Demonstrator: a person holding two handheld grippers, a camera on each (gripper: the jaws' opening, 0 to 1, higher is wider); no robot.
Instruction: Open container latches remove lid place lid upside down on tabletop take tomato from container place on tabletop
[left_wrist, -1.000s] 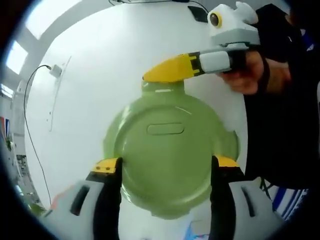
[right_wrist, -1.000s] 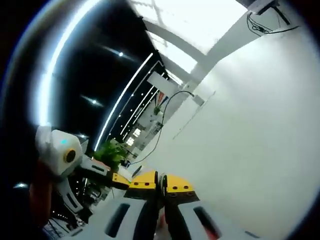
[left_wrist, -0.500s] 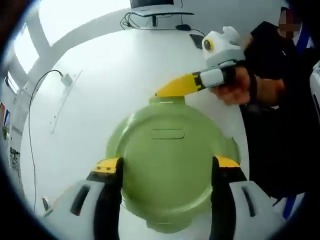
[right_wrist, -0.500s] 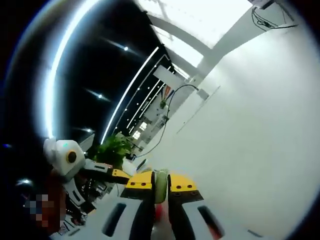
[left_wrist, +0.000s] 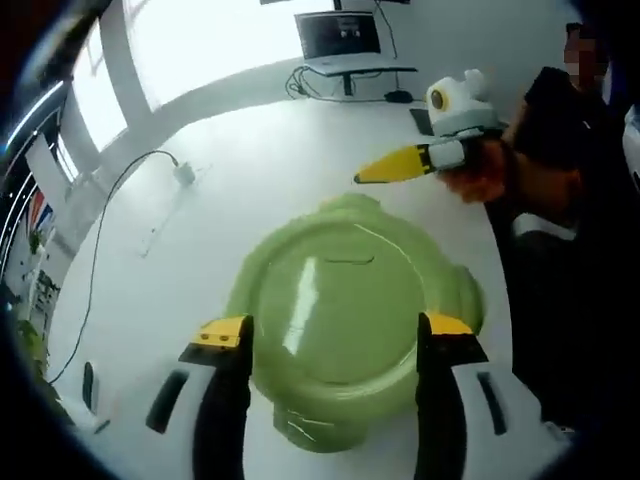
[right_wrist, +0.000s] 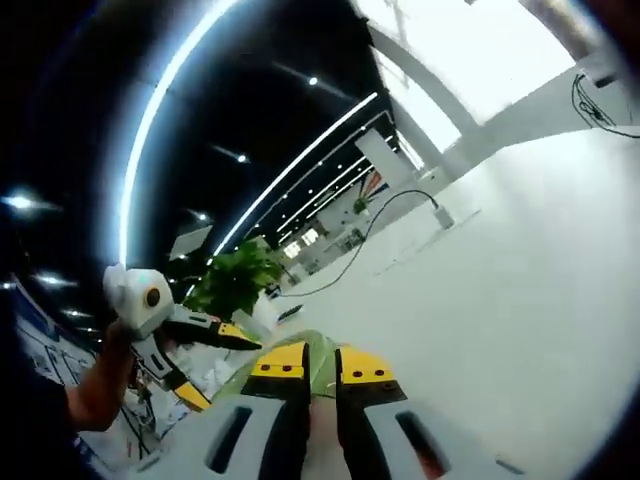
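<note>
The green lid (left_wrist: 340, 310) is seen from above in the left gripper view, a round disc with small tabs at its rim, lying between the two yellow-tipped jaws of the left gripper (left_wrist: 335, 335). Those jaws are spread wide, one to each side of the lid, and whether they actually touch its rim cannot be told, so no firm hold can be claimed. The container body beneath the lid is hidden, and no tomato can be seen. Beyond the lid's far edge, toward the far right part of the white worktop (left_wrist: 230, 190), the right gripper (left_wrist: 375, 175) is held in a person's hand (left_wrist: 480, 175); its yellow jaws are pressed together into a single point, well apart from the lid and aimed across the worktop, not down at it. In the right gripper view the same gripper (right_wrist: 322, 372) shows its jaws nearly closed, with a sliver of green between and just past them; whether anything is pinched there cannot be told. The relation that matters is judged plain: the lid lies directly ahead of and centred between the left jaws, so the left side is much the nearer for any lift or turn. A cable (left_wrist: 110, 200) trails along the worktop's left edge, and a monitor (left_wrist: 340, 35) stands at the far edge.
</note>
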